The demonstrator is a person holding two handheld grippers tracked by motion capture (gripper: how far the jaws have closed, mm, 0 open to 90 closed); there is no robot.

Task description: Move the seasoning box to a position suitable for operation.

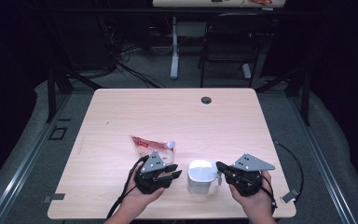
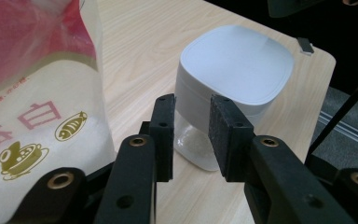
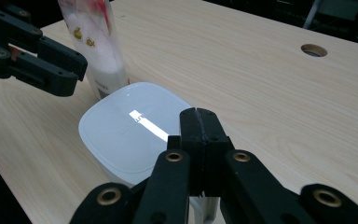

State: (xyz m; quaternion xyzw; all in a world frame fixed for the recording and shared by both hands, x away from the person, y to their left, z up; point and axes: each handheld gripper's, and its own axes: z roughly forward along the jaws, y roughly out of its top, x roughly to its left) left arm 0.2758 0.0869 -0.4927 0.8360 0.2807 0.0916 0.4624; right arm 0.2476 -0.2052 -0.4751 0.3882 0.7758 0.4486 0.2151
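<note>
Pouch (image 1: 150, 146) of red and white plastic lies on the pale wooden counter (image 1: 177, 112) at the left, its white spout cap pointing right; in the left gripper view the pouch (image 2: 32, 93) looms at the left edge, printed with red characters and small gold pictures. Just in front of it, a hand (image 1: 137, 200) holds the left gripper (image 1: 175, 173), whose fingers (image 2: 163, 135) stand apart with nothing between them, aimed at the white-lidded container (image 1: 201, 176) close by to the right. That container stands upright on the counter near the front edge, between the two grippers; its lid is a rounded square, and below it the left gripper view shows the container (image 2: 233, 70) with a clear lower body holding something pale. To the right, the other hand (image 1: 256, 205) holds the right gripper (image 1: 220, 167), which points left at the container's side. In the right gripper view its fingers (image 3: 192, 140) are pressed together, pad against pad, right at the lid's near edge; whether they pinch a small part of the container below I cannot tell.
</note>
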